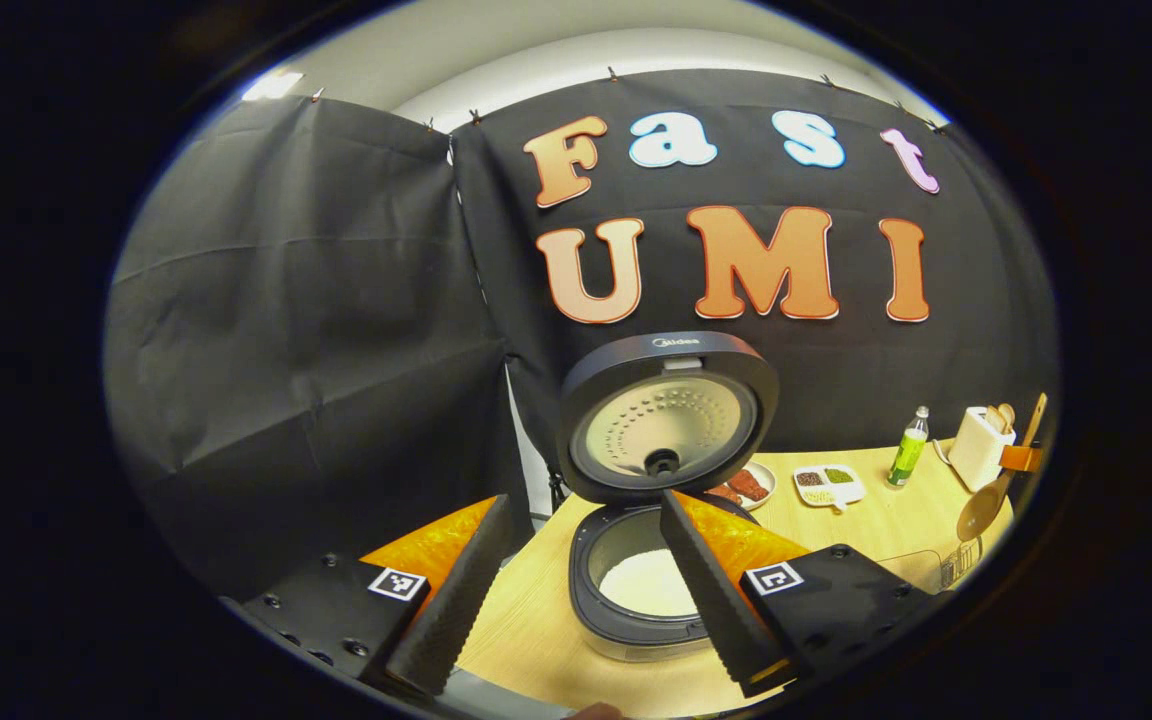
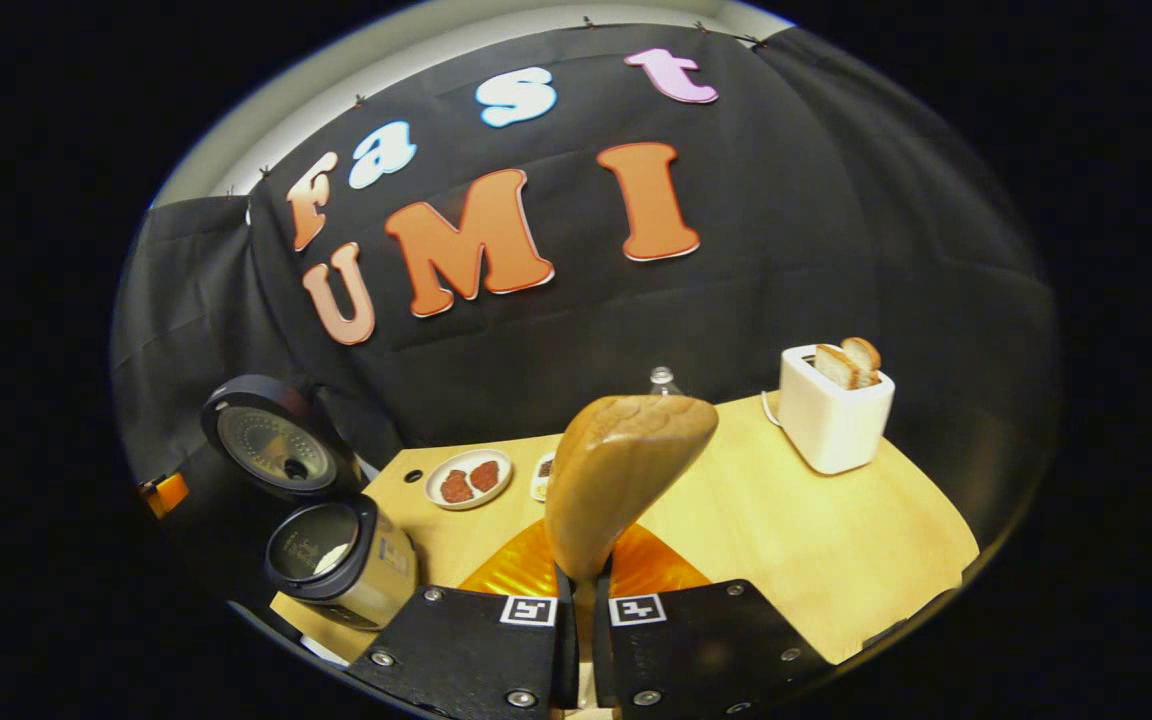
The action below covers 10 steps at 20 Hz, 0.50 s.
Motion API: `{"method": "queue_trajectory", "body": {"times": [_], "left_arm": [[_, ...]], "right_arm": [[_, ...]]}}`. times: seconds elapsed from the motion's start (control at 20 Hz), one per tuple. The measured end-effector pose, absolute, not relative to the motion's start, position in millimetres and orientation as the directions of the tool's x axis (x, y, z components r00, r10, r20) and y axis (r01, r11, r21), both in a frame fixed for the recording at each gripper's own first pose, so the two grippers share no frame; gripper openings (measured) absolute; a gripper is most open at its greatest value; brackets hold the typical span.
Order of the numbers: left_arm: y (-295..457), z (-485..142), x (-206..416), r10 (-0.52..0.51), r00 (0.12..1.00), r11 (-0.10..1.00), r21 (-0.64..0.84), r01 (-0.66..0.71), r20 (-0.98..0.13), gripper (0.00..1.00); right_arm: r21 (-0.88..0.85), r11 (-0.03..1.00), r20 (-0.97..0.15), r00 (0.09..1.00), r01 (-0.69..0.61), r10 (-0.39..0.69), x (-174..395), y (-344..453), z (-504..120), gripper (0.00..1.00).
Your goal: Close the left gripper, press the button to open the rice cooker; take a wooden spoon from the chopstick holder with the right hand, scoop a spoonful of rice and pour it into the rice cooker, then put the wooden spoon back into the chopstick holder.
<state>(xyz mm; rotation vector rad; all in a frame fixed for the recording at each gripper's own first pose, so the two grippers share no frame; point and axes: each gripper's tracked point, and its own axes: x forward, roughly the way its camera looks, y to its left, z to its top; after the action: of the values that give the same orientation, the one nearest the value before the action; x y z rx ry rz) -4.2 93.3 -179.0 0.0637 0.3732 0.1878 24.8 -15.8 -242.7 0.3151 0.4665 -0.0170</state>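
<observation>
So the cooker (image 1: pixel 651 590) sits at about 6 o'clock in the left gripper view, lid (image 1: pixel 668 415) already swung up and standing nearly upright over it, with white rice showing in the pot. The left hand-held gripper (image 1: pixel 596 600) hangs right in front of it with its fingers spread wide, holding nothing. One finger sits across the pot's rim in the picture, though I can't tell if it's touching.

Over at 3 o'clock in that view you can see the spoon (image 1: pixel 986 500) with the other gripper clamped on its handle. In the right gripper view, the right hand-held gripper (image 2: pixel 584 600) is pinched narrow on the spoon's neck, bowl (image 2: pixel 626 470) sticking up dead centre, and it looks empty from this side.

What could go wrong, I reckon: that grip is low on a slim neck, so the spoon could twist and dump rice on the tabletop (image 2: pixel 816 540). The raised lid is also an easy thing to clip coming in from the right, and the left gripper is parked in the way.

For room, the middle of the tabletop looks open. The plate (image 2: pixel 469 478) sits at 10 o'clock, the toaster (image 2: pixel 833 410) at 2 o'clock near the back edge, and the cooker (image 2: pixel 341 560) is close to the tabletop's near-left edge at 8 o'clock.
</observation>
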Motion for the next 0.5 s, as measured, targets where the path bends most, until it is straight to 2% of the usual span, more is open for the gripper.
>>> {"method": "queue_trajectory", "body": {"times": [0.15, 0.2, 0.25, 0.3, 0.35, 0.4, 0.45, 0.5], "left_arm": [[74, -180, -3, 0.167, 0.915, 0.985, 0.092, -0.143, -0.367, 0.94], [70, -179, -2, 0.162, 0.915, 0.986, 0.092, -0.138, -0.368, 1.0], [65, -177, -1, 0.161, 0.917, 0.986, 0.095, -0.135, -0.365, 0.94], [61, -176, 1, 0.158, 0.917, 0.986, 0.099, -0.131, -0.365, 0.94], [55, -175, 1, 0.154, 0.918, 0.987, 0.105, -0.124, -0.365, 1.0], [50, -174, 3, 0.15, 0.919, 0.987, 0.11, -0.117, -0.364, 0.93], [44, -172, 4, 0.145, 0.921, 0.987, 0.113, -0.111, -0.363, 0.94], [40, -169, 5, 0.141, 0.923, 0.988, 0.113, -0.107, -0.359, 1.0]], "right_arm": [[0.283, 0.946, -0.466, 0.885, 0.157, -0.008, 14, -50, -256, 0.05], [0.281, 0.944, -0.474, 0.88, 0.174, -0.021, 11, -58, -261, 0.05], [0.281, 0.941, -0.483, 0.875, 0.189, -0.031, 7, -65, -267, 0.05], [0.284, 0.938, -0.491, 0.87, 0.199, -0.036, 3, -69, -273, 0.05], [0.283, 0.936, -0.499, 0.865, 0.211, -0.044, 1, -72, -278, 0.05], [0.282, 0.934, -0.509, 0.86, 0.217, -0.046, -2, -75, -286, 0.05], [0.282, 0.933, -0.516, 0.855, 0.225, -0.05, -4, -77, -291, 0.05], [0.282, 0.931, -0.524, 0.85, 0.231, -0.052, -6, -78, -297, 0.05]]}}
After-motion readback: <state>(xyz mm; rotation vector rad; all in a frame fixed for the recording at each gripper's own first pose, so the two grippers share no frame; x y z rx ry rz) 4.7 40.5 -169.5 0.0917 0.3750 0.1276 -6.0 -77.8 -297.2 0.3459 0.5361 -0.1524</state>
